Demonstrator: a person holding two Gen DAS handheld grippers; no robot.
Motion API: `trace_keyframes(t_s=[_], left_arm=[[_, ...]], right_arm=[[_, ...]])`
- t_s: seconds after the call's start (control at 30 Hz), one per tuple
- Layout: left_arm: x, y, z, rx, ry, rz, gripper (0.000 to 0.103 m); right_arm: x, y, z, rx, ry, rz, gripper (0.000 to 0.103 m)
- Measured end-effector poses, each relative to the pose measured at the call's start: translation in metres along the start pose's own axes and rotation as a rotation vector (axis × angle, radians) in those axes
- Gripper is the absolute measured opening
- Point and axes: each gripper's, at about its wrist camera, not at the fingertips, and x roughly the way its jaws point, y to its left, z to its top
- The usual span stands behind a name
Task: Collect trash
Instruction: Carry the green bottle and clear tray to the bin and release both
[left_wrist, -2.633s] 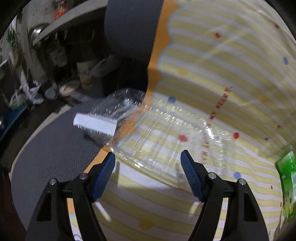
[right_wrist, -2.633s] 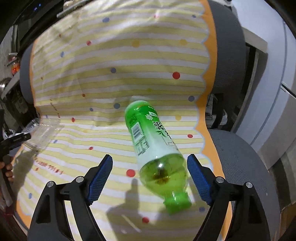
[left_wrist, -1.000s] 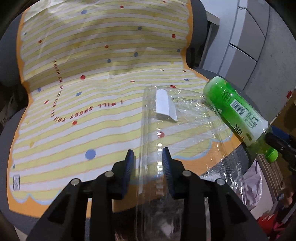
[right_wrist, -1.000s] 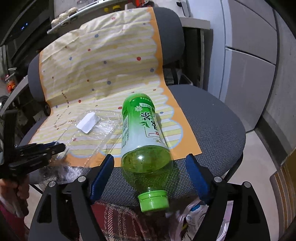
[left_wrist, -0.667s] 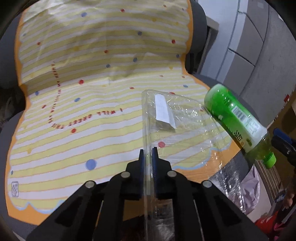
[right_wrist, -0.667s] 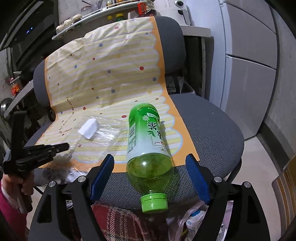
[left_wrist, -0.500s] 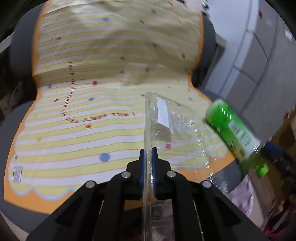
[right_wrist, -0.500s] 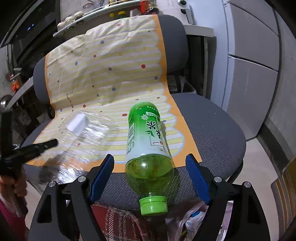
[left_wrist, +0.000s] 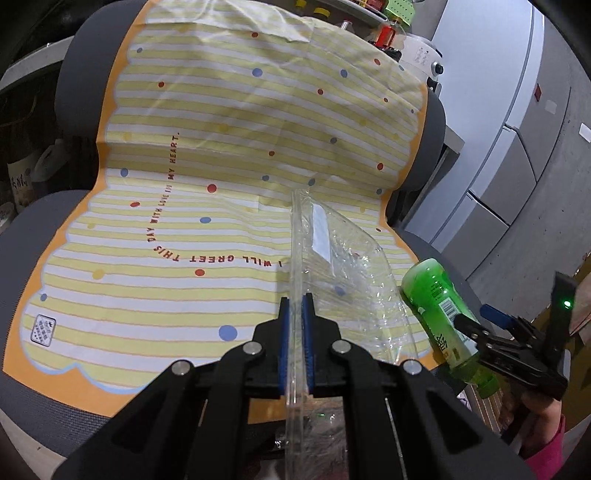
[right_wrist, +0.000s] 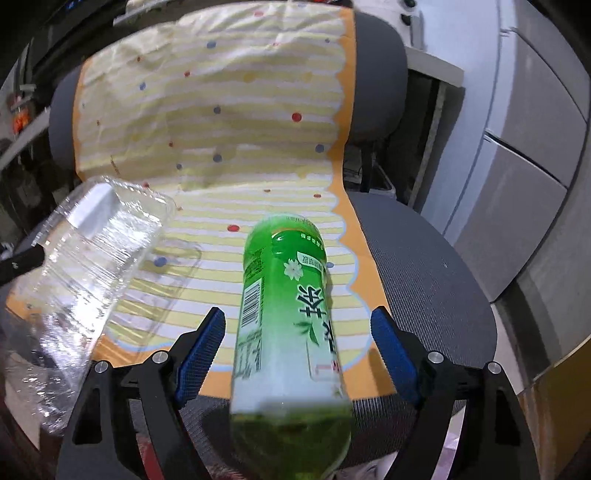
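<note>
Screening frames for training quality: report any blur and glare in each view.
Left wrist view: sharp; glare streaks on the clear crinkled plastic tray; fisheye bends the striped yellow chair cover. Right wrist view: the green plastic bottle is blurred near the lens.

Your left wrist camera looks down across the striped cloth (left_wrist: 221, 206) from the seat's front; your right looks close along the green bottle (right_wrist: 288, 332); both share the chair (right_wrist: 424, 280).

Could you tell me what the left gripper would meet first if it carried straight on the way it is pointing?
Probably the striped cloth over the chair; it is already clamped on the clear plastic container.
</note>
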Motion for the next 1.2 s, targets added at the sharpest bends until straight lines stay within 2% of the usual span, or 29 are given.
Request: trace_keyframes(t_s=[0.17,0.23,0.33,0.43,0.67,0.77,0.97,1.1,1.2], left_arm=[[0.005,0.000,0.000,-0.001,0.009,-0.009,0.005],[0.005,-0.002,0.000,0.001,0.007,-0.008,0.005],[0.003,-0.006,-0.003,0.008,0.000,-0.009,0.005],[0.001,-0.012,-0.005,0.019,-0.004,-0.008,0.005],[-0.003,-0.049,-0.018,0.071,-0.006,-0.058,0.005],[-0.002,-0.077,-0.026,0.114,0.003,-0.105,0.005],[-0.001,-0.138,-0.042,0.192,0.014,-0.211,0.005],[0.004,-0.168,-0.051,0.231,0.029,-0.257,0.005],[0.011,-0.183,-0.057,0.259,0.052,-0.263,0.005]], right_arm=[[0.017,0.008,0.003,-0.051,0.064,-0.044,0.070],[0.019,0.008,0.002,-0.042,0.075,-0.048,0.058],[0.015,0.005,-0.002,-0.016,0.064,-0.043,0.057],[0.000,-0.003,-0.008,0.032,0.029,-0.001,0.056],[-0.073,-0.033,-0.030,0.149,-0.100,0.034,0.056],[-0.111,-0.049,-0.049,0.196,-0.151,0.010,0.056],[-0.160,-0.090,-0.086,0.281,-0.200,-0.065,0.057],[-0.169,-0.116,-0.104,0.329,-0.206,-0.125,0.057],[-0.166,-0.133,-0.116,0.378,-0.194,-0.147,0.057]])
